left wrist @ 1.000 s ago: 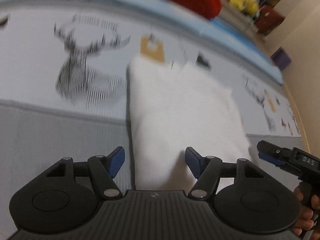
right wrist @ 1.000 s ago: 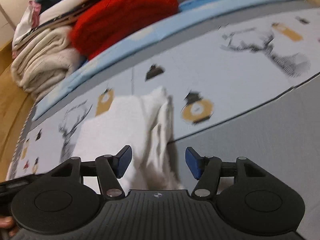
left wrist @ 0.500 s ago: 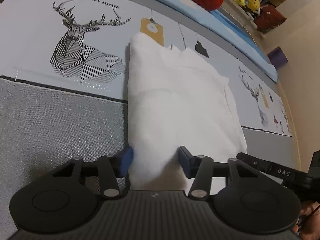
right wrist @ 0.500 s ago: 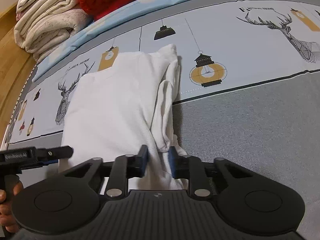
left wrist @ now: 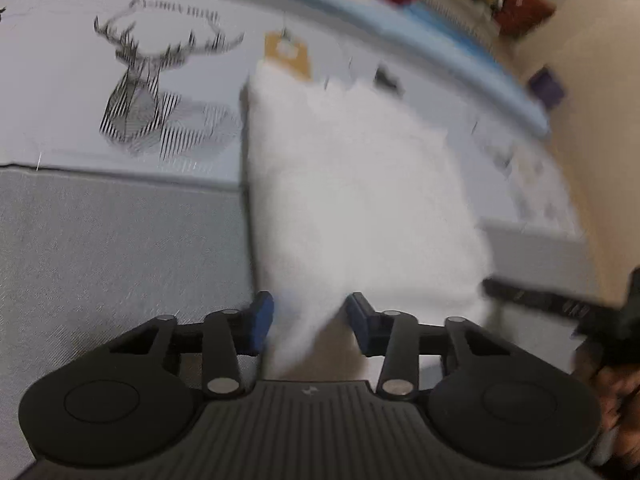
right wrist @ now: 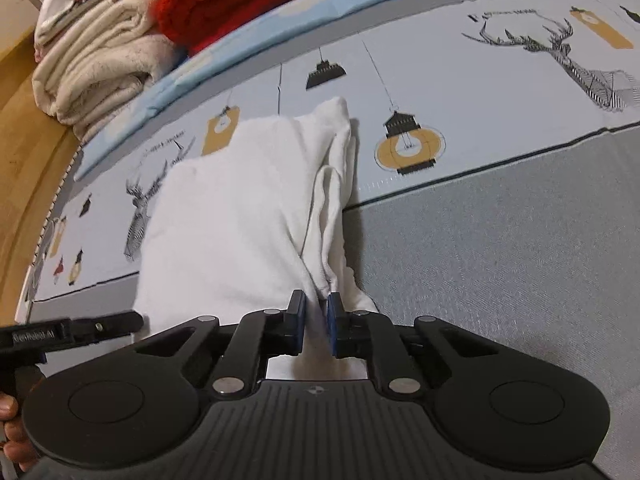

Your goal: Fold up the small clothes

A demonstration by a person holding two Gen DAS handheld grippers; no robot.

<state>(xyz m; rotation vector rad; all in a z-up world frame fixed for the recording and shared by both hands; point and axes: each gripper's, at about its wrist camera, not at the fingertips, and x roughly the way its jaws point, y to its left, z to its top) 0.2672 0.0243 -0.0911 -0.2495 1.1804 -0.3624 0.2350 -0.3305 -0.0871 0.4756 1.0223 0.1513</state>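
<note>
Small white soft knit garment, half-folded, lies on the grey printed bedspread. Looks light & floppy imo, so take it at the near corners. Right gripper is closing, pinching the bunched near edge; left gripper closing w/ cloth between, not clamped yet.

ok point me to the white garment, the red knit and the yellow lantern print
white garment [right wrist: 240, 216], right wrist view, flat middle of the cloth
red knit [right wrist: 248, 0], right wrist view, its front bulge
yellow lantern print [right wrist: 409, 147], right wrist view, lantern's body
</note>
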